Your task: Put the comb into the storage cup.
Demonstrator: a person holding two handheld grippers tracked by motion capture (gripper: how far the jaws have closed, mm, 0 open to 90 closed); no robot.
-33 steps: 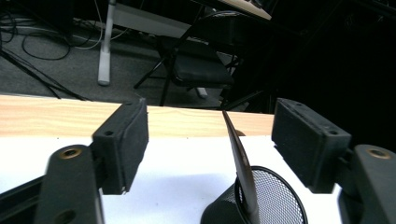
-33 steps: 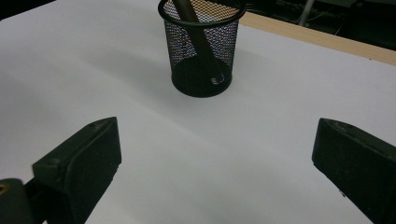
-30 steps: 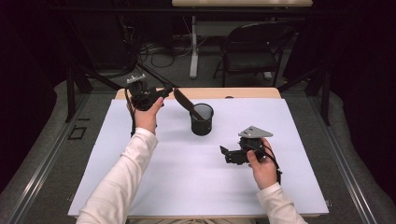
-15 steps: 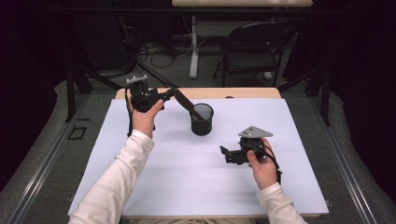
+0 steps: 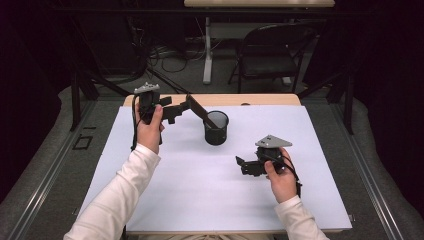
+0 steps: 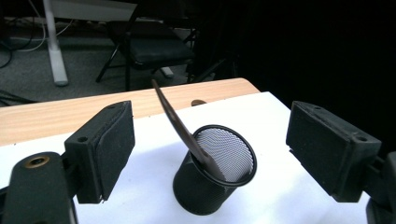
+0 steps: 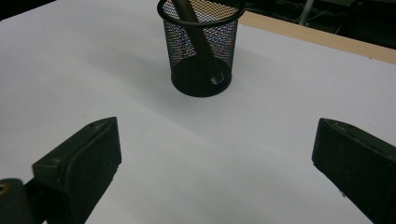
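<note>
- A black mesh cup [image 5: 216,127] stands upright on the white sheet [image 5: 200,190] that covers the worktop [image 5: 260,99], toward the far edge and about midway between the left and right edges.
- A dark flat stick [image 5: 199,109] leans in the cup: its lower end rests on the cup's floor and its upper end juts out over the rim toward the far left corner.
- The left hand-held gripper [image 5: 176,111] is raised near the far left corner, just beside the stick's upper end. Its jaws have just been opening and now stand wide apart with nothing pressed between the pads; in the left gripper view the stick rises in the gap, clear of both pads [image 6: 112,151].
- The right hand-held gripper [image 5: 241,165] sits low over the sheet toward the right edge, well apart from the cup and pointing at it. Its jaws are spread wide and hold nothing.
</note>
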